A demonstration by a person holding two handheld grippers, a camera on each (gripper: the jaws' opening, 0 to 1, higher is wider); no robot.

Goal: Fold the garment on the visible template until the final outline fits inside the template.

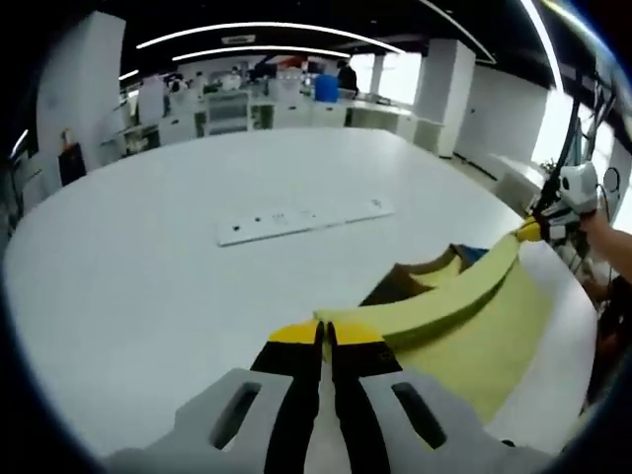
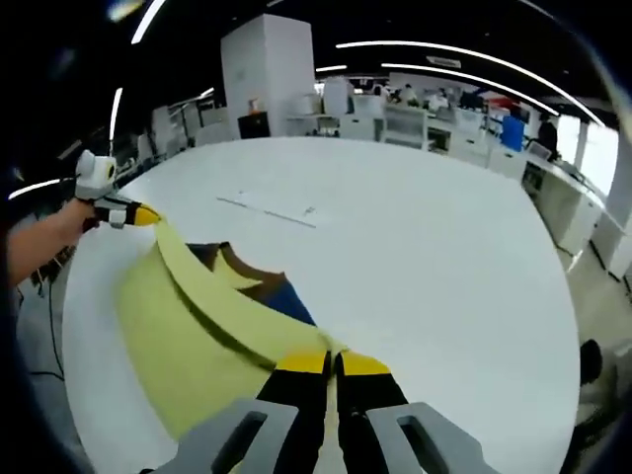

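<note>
Garment [image 1: 474, 346]: yellow, with brown and blue parts, soft and light, sagging between the two grips, its lower part draped on the white table [image 1: 148, 247]. In left gripper view it runs from 6 to 3 o'clock. Left gripper [image 1: 326, 336]: jaws pinched closed on one yellow edge. Right gripper [image 2: 334, 363]: jaws likewise closed on the opposite end of that edge. Cloth will likely slump and slip if tension drops; best hold is at the corners, taut. Long white strip [image 1: 304, 219] lies on the table at 12. Can't make out template.
</note>
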